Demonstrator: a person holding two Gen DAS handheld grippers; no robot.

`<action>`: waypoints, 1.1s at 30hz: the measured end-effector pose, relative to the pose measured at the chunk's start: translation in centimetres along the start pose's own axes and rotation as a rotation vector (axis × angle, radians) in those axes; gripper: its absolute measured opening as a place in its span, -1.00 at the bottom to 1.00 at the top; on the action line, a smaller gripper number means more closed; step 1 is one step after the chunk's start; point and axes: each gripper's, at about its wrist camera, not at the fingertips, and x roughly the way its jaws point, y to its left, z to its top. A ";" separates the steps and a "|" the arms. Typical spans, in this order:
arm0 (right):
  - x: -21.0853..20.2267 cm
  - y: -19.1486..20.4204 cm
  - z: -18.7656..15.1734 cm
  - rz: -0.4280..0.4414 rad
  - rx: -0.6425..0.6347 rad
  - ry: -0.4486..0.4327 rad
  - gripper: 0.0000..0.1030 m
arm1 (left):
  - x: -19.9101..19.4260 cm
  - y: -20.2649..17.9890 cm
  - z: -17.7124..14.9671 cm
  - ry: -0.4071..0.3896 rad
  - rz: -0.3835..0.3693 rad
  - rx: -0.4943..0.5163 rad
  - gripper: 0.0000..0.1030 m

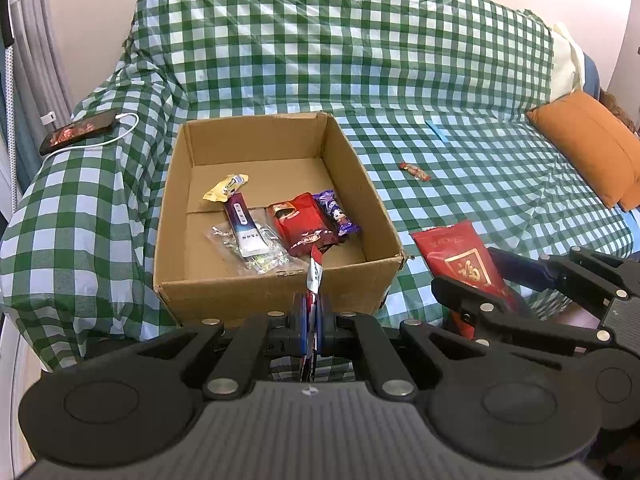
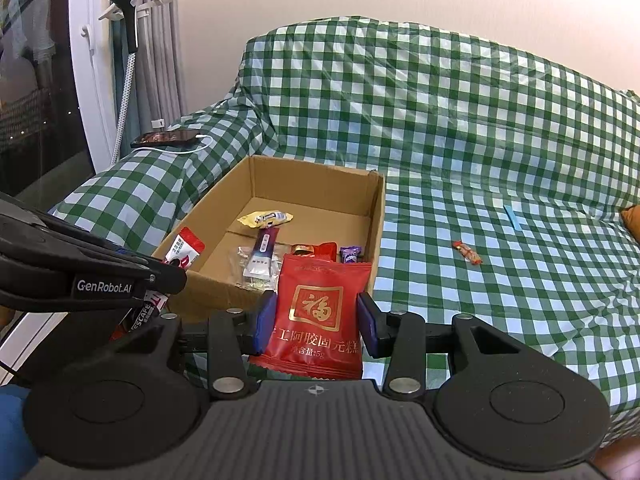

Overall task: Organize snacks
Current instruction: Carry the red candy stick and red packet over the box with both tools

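The left gripper jaws clench a coffee sachet at the cardboard box front wall. The right gripper grasps a red packet beside it. Five snacks lie inside; a small candy rests on the sofa.

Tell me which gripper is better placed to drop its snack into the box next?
Left. The left gripper, shut on a sachet, is at the cardboard box rim. The right gripper holds its red packet short of it.
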 end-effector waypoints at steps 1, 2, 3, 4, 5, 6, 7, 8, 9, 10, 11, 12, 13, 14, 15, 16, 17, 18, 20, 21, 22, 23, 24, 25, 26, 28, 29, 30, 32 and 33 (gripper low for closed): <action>0.2 0.0 -0.1 0.000 0.000 0.001 -0.11 | 0.0 0.0 0.0 0.000 0.000 0.000 -0.92; 0.2 0.0 -0.1 0.000 0.000 0.001 -0.11 | 0.0 0.0 0.0 0.000 0.000 0.000 -0.92; 0.2 0.0 -0.1 0.000 0.000 0.001 -0.11 | 0.0 0.0 0.0 0.000 0.000 0.000 -0.92; 0.2 0.0 -0.1 0.000 0.000 0.002 -0.11 | 0.0 0.0 0.0 0.001 0.000 0.000 -0.92; 0.2 0.1 0.0 0.000 0.000 0.002 -0.11 | 0.1 0.0 0.0 0.002 0.000 -0.001 -0.92; 0.2 0.1 0.0 0.000 0.000 0.002 -0.11 | 0.2 0.0 0.0 0.004 -0.001 -0.001 -0.92; 0.3 0.1 -0.1 0.000 0.001 0.003 -0.11 | 0.2 0.0 -0.1 0.005 -0.001 -0.001 -0.92; 0.4 0.1 -0.2 0.000 0.001 0.005 -0.11 | 0.3 0.0 -0.1 0.006 -0.001 -0.001 -0.92; 0.5 0.0 -0.3 0.001 0.002 0.006 -0.11 | 0.4 0.1 -0.1 0.007 -0.001 -0.001 -0.92; 0.5 0.0 -0.2 0.001 0.002 0.007 -0.11 | 0.5 0.1 -0.1 0.009 -0.002 -0.001 -0.92; 0.7 0.1 -0.4 0.001 0.002 0.010 -0.11 | 0.6 0.1 -0.1 0.011 -0.003 -0.002 -0.92; 0.8 0.1 -0.4 0.003 0.000 0.012 -0.11 | 0.7 0.1 -0.1 0.014 -0.004 -0.003 -0.92; 0.8 0.1 -0.5 0.003 0.000 0.015 -0.11 | 0.8 0.1 -0.1 0.017 -0.005 -0.004 -0.92; 0.9 0.1 -0.5 0.003 0.000 0.018 -0.11 | 0.9 0.2 -0.1 0.020 -0.006 -0.006 -0.92; 1.0 0.1 -0.6 0.003 0.000 0.022 -0.11 | 1.0 0.2 -0.1 0.023 -0.007 -0.008 -0.92; 1.1 0.2 -0.6 0.003 0.000 0.026 -0.11 | 1.1 0.3 -0.1 0.026 -0.008 -0.010 -0.92; 1.2 0.2 -0.5 0.003 -0.001 0.030 -0.11 | 1.2 0.3 -0.1 0.029 -0.009 -0.012 -0.92; 1.4 0.2 -0.6 0.003 -0.002 0.034 -0.11 | 1.3 0.4 -0.1 0.031 -0.010 -0.014 -0.92; 1.6 0.3 -0.5 0.004 -0.005 0.043 -0.11 | 1.6 0.6 0.0 0.037 -0.013 -0.019 -0.92; 1.8 0.3 -0.4 0.005 -0.007 0.048 -0.11 | 1.8 0.8 0.0 0.041 -0.013 -0.022 -0.92; 2.0 0.4 -0.4 0.006 -0.009 0.054 -0.11 | 2.0 0.9 0.1 0.044 -0.015 -0.026 -0.92; 2.2 0.4 -0.4 0.006 -0.011 0.062 -0.11 | 2.2 1.1 0.1 0.048 -0.016 -0.030 -0.92; 2.5 0.5 -0.4 0.007 -0.013 0.069 -0.11 | 2.4 1.2 0.2 0.053 -0.018 -0.034 -0.92; 2.7 0.5 -0.4 0.007 -0.015 0.077 -0.11 | 2.6 1.4 0.3 0.057 -0.020 -0.038 -0.92; 2.9 0.5 -0.4 0.007 -0.017 0.084 -0.11 | 2.9 1.6 0.4 0.061 -0.022 -0.043 -0.92; 3.4 0.4 -0.1 0.006 -0.023 0.096 -0.11 | 3.3 1.9 0.7 0.066 -0.023 -0.050 -0.92; 3.6 0.4 0.1 0.005 -0.025 0.100 -0.11 | 3.5 2.2 0.9 0.067 -0.022 -0.054 -0.92; 3.9 0.3 0.2 0.001 -0.026 0.103 -0.11 | 3.7 2.5 1.2 0.066 -0.022 -0.058 -0.92; 4.3 0.2 0.5 -0.003 -0.024 0.108 -0.11 | 4.1 3.2 1.9 0.062 -0.017 -0.068 -0.92; 4.6 0.1 0.8 -0.004 -0.023 0.111 -0.11 | 4.3 3.6 2.4 0.059 -0.013 -0.074 -0.92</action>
